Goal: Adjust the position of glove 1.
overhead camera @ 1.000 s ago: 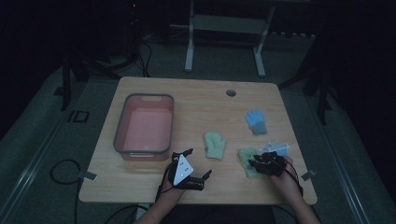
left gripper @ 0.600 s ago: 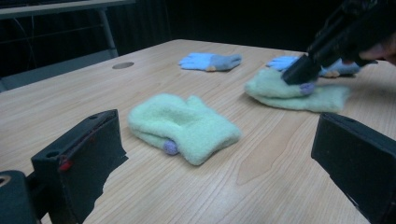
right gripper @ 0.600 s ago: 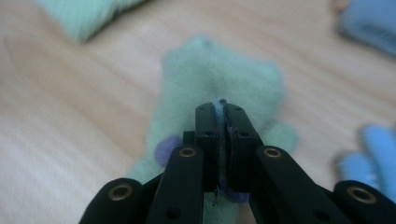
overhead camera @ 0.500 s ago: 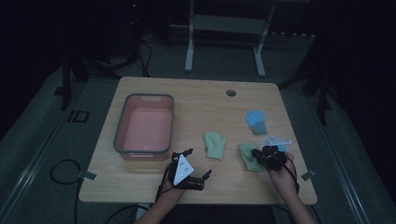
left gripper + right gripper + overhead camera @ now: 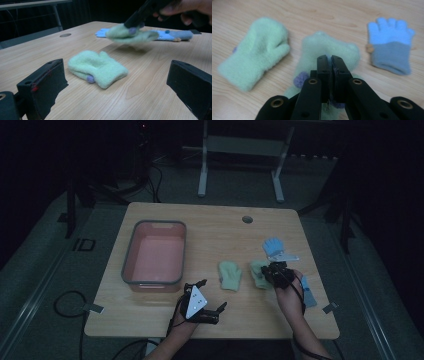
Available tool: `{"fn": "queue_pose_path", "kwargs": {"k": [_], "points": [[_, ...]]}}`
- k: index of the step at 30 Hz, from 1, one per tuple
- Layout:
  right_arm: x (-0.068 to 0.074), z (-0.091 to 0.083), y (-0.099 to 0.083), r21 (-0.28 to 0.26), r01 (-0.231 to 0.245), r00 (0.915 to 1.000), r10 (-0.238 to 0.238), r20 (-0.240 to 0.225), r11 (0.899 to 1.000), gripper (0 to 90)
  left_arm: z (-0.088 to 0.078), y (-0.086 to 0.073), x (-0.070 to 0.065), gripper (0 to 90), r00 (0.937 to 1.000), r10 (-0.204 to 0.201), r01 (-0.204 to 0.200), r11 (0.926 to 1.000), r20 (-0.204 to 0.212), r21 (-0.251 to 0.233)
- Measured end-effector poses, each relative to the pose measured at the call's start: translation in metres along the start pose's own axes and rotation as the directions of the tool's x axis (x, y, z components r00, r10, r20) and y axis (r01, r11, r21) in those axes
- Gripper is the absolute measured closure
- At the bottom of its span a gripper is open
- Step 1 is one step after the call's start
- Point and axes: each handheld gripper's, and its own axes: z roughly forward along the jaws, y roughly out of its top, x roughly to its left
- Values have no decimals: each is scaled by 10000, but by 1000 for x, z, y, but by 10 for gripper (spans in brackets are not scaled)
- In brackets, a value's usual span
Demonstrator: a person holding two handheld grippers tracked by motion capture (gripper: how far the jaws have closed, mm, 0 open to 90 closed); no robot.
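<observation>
My right gripper [image 5: 331,62] is shut on a pale green mitten [image 5: 322,47] with a purple bobble, pinching its cuff end. In the left gripper view that mitten [image 5: 131,35] hangs a little above the wooden table, over its own shadow. A second green mitten [image 5: 230,275] lies flat just left of it, also seen as the mitten [image 5: 97,67] in front of my left gripper [image 5: 117,72]. The left gripper [image 5: 212,295] rests near the table's front edge, open and holding nothing. A blue glove [image 5: 390,45] lies beyond on the right.
A pink bin with a grey rim [image 5: 160,222] stands on the left half of the table. Another blue glove [image 5: 306,292] lies by the right forearm. A round cable hole [image 5: 247,219] sits near the far edge. A metal stand rises behind the table.
The right gripper has moved away from the person and slightly left, rising with the green mitten pinched in it. The left gripper has stayed put.
</observation>
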Motion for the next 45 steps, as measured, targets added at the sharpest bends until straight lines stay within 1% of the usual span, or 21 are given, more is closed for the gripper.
{"fn": "queue_pose_path", "kwargs": {"k": [2,3,4,9,11,13,15,18,19,21,23,24,25,28,31,33,35,37,39,42,45], "points": [[0,8,-3,139,238,9995,-241,183,9996,860,0,0,0,21,10000,-19,19,10000,3,-13],[0,12,-5,157,338,9993,-341,169,9993,859,0,0,0,21,10000,-1,1,10000,14,18],[-2,16,-7,254,272,9996,-272,-5,9993,858,0,0,0,21,10000,-10,10,10000,15,16],[-4,31,-21,607,86,9997,-72,-238,9981,805,0,0,0,21,10000,-19,19,10000,61,19],[-4,32,-23,499,42,9996,-27,-288,9987,795,0,0,0,21,10000,-2,2,10000,46,9],[-7,31,-22,570,-64,9988,92,-491,9984,754,0,0,0,21,10000,-9,9,10000,51,20],[-9,28,-19,626,7,9982,31,-595,9980,707,0,0,0,21,10000,-6,6,10000,40,27],[-14,21,-16,521,74,9972,-35,-743,9986,702,0,0,1,21,10000,-14,13,10000,48,24],[-16,19,-14,463,129,9963,-89,-854,9988,699,0,0,1,21,10000,-8,7,10000,49,46],[-19,17,-12,403,453,9935,-408,-1061,9982,685,0,0,0,21,10000,36,-36,10000,47,52],[-20,18,-13,372,1022,9856,-961,-1391,9941,674,0,0,0,21,10000,41,-41,10000,55,17],[-20,19,-14,443,1340,9825,-1269,-1364,9900,673,0,0,0,21,10000,37,-37,10000,49,34],[-20,21,-16,549,1506,9802,-1419,-1383,9871,671,0,0,0,21,10000,34,-34,10000,48,40],[-23,25,-21,701,1384,9813,-1273,-1444,9879,656,0,0,0,21,10000,21,-21,10000,54,15],[-28,28,-24,879,775,9815,-605,-1818,9931,682,0,0,0,21,10000,54,-55,10000,41,51],[-28,29,-23,977,882,9807,-692,-1830,9913,710,0,0,0,21,9999,101,-101,9999,35,33],[-25,29,-23,961,1041,9809,-862,-1745,9899,763,0,0,0,21,9999,99,-100,9999,31,55],[-22,28,-24,898,1169,9819,-1016,-1598,9891,810,0,0,0,21,10000,98,-98,9999,18,77],[-18,28,-26,820,1214,9851,-1099,-1324,9892,838,0,0,0,21,10000,81,-81,10000,18,50],[-14,27,-26,760,1150,9884,-1064,-1086,9905,854,0,0,0,21,10000,44,-44,10000,15,70],[-15,22,-22,653,922,9894,-840,-1188,9936,859,0,0,0,21,10000,0,0,10000,3,21]]}}
